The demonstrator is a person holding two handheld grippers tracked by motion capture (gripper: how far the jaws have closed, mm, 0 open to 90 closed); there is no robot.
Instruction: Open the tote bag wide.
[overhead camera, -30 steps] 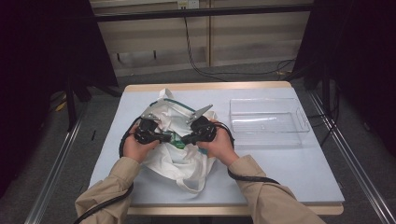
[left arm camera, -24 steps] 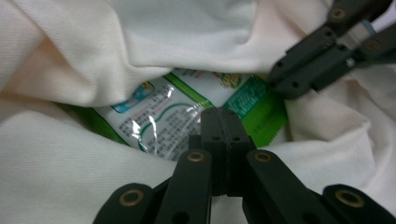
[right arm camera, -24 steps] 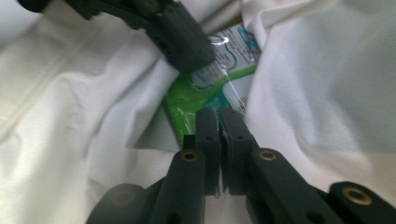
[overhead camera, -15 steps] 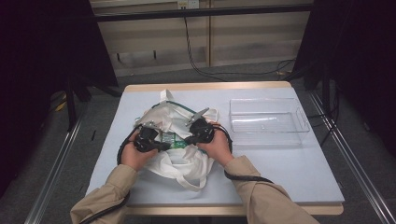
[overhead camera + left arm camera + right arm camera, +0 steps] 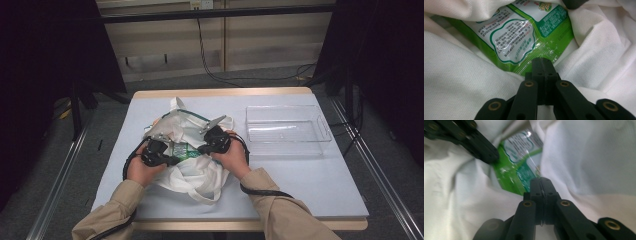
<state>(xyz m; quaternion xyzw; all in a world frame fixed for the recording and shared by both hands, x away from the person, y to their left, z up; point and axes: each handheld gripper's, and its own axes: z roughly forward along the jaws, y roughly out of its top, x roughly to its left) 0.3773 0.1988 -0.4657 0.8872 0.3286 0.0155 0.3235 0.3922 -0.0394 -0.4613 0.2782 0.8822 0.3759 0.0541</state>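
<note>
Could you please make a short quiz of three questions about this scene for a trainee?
1. True or false: the green packet lies inside the white cloth bag.
2. Which thing stands on the table at the bag's right? A) clear plastic tray B) metal bowl C) cardboard box
3. Fill in: the jaws of the left gripper and the right gripper are both ____.

Key: 1 true; 2 A; 3 shut.
</note>
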